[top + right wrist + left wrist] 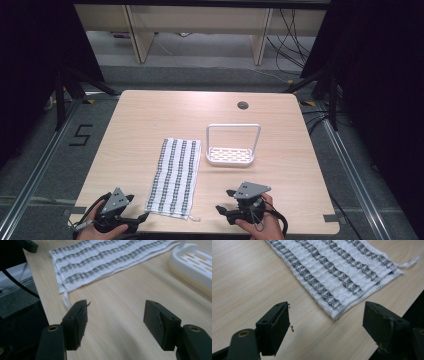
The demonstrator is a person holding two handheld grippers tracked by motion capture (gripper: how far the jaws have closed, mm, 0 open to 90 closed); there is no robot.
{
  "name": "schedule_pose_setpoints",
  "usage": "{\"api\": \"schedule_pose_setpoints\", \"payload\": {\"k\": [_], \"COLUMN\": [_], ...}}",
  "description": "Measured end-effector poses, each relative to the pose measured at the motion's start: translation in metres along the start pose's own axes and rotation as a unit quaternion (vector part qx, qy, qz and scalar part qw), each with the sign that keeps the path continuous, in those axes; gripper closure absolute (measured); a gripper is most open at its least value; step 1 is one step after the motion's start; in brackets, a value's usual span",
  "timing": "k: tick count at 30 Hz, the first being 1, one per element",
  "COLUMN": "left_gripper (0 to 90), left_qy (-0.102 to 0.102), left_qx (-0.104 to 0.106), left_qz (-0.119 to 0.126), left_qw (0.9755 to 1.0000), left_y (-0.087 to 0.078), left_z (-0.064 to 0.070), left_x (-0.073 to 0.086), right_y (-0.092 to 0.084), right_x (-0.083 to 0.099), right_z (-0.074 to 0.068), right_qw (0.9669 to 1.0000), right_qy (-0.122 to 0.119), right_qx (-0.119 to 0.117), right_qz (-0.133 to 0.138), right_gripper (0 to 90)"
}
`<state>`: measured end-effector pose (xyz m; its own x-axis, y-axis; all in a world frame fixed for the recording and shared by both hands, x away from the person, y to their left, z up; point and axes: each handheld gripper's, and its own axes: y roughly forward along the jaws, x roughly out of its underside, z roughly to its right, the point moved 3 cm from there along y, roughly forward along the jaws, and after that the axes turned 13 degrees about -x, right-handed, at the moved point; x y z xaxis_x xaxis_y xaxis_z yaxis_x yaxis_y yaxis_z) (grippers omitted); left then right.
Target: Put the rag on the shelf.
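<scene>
A folded white towel with dark grey stripes (175, 176) lies flat on the wooden table (150, 115), its long side running away from me. My left gripper (137, 208) sits at the table's near left edge, open, just short of the towel's near left corner. In the left gripper view that corner (337, 311) lies on the table ahead of the open left gripper (327, 307), untouched. My right gripper (225, 200) stands open near the front edge, right of the towel. Bare wood lies between the jaws of the right gripper (116, 303), and the towel (105, 255) is farther off.
A white slotted plastic rack with a tall hoop handle (231, 155) stands right of the towel, also as the rack (195, 265) in the right gripper view. A round cable hole (243, 105) sits near the table's far edge. A loose thread (192, 218) trails from the towel's near right corner.
</scene>
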<state>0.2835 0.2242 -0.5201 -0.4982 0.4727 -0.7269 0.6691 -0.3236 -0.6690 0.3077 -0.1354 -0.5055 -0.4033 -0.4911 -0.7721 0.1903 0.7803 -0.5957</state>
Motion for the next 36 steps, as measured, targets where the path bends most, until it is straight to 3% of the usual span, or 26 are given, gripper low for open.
{"api": "schedule_pose_setpoints", "payload": {"k": [5, 7, 8, 11, 14, 16, 24, 26, 30, 31, 33, 36], "left_gripper": [24.6, 25.3, 26.6, 28.3, 29.2, 29.6, 34.6, 35.7, 38.2, 38.6, 39.5, 41.1], "left_qy": [0.008, 0.001, 0.003, 0.018, 0.019, 0.023, 0.034, 0.047, 0.043, 0.053, 0.048, 0.055], "left_qx": [0.004, 0.002, 0.002, 0.006, 0.011, 0.008, 0.026, 0.024, 0.024, 0.024, 0.027, 0.025], "left_qz": [-0.003, -0.002, -0.002, -0.006, -0.008, -0.009, -0.018, -0.024, -0.023, -0.027, -0.026, -0.032], "left_qw": [1.0, 1.0, 1.0, 0.9998, 0.9997, 0.9997, 0.9989, 0.9983, 0.9985, 0.9979, 0.9982, 0.9977], "left_y": [-0.001, 0.0, 0.0, -0.001, -0.001, 0.0, 0.004, 0.005, 0.007, 0.008, 0.011, 0.015], "left_z": [0.001, 0.001, 0.001, 0.001, 0.002, 0.002, 0.01, 0.011, 0.013, 0.012, 0.014, 0.013], "left_x": [0.001, 0.001, 0.001, 0.001, 0.001, 0.001, -0.001, -0.001, -0.003, -0.004, -0.005, -0.005], "right_y": [0.026, 0.029, 0.033, 0.048, 0.056, 0.058, 0.077, 0.081, 0.088, 0.089, 0.091, 0.095], "right_x": [-0.01, -0.011, -0.013, -0.018, -0.021, -0.022, -0.028, -0.029, -0.03, -0.03, -0.03, -0.031], "right_z": [-0.015, -0.016, -0.02, -0.026, -0.03, -0.031, -0.04, -0.042, -0.042, -0.042, -0.041, -0.04], "right_qw": [0.9991, 0.9987, 0.9987, 0.9971, 0.9959, 0.9963, 0.9941, 0.9927, 0.9925, 0.9922, 0.9919, 0.9922], "right_qy": [-0.024, -0.032, -0.027, -0.046, -0.057, -0.05, -0.069, -0.075, -0.075, -0.075, -0.075, -0.07], "right_qx": [-0.029, -0.032, -0.035, -0.049, -0.056, -0.055, -0.059, -0.059, -0.058, -0.058, -0.057, -0.057], "right_qz": [-0.019, -0.021, -0.027, -0.036, -0.043, -0.044, -0.06, -0.074, -0.077, -0.081, -0.086, -0.086], "right_gripper": [40.1, 40.5, 41.1, 42.0, 42.9, 43.0, 44.3, 44.6, 45.7, 45.8, 46.4, 47.0]}}
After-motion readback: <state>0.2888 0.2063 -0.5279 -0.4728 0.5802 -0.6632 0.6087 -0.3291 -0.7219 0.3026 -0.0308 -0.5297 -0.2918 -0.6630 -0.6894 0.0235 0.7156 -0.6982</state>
